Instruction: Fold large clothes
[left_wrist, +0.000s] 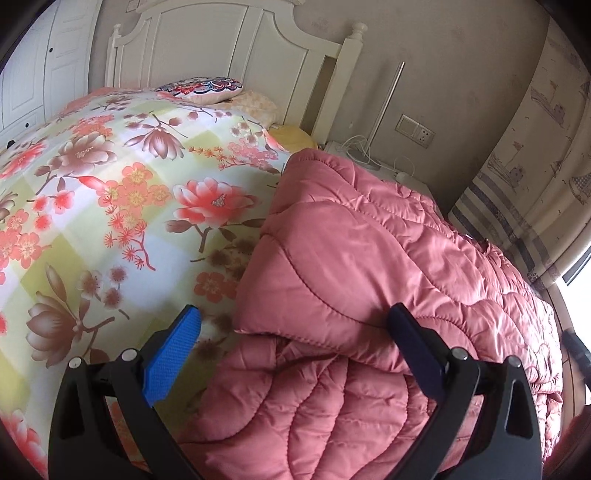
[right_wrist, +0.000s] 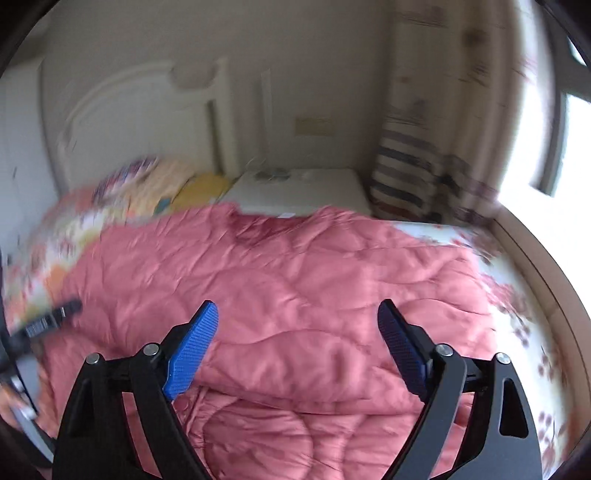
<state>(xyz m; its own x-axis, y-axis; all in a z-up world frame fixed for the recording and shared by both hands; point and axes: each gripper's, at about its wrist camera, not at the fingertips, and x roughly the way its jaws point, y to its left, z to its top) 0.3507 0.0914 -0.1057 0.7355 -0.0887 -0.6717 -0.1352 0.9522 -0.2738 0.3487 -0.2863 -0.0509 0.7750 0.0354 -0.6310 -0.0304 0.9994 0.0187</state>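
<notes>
While a pink quilted coat (left_wrist: 369, 258) lies folded on the floral bed (left_wrist: 110, 184), we see a white headboard (left_wrist: 221, 48) behind. Both the left hand-held gripper (left_wrist: 295, 328) and the right hand-held gripper (right_wrist: 297, 325) hover above it, angled down, jaws spread and empty.

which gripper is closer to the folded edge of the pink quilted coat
Left. The left gripper straddles the pink quilted coat's folded edge, open. The right gripper hovers open above it.

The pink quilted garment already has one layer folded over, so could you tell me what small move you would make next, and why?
Probably lower the left tongs onto the near edge of the pink quilted garment and close. Both tongs, left and right, stand open with nothing gripped, and the folded layer's edge lies between the left fingers, on the floral bedspread.
</notes>
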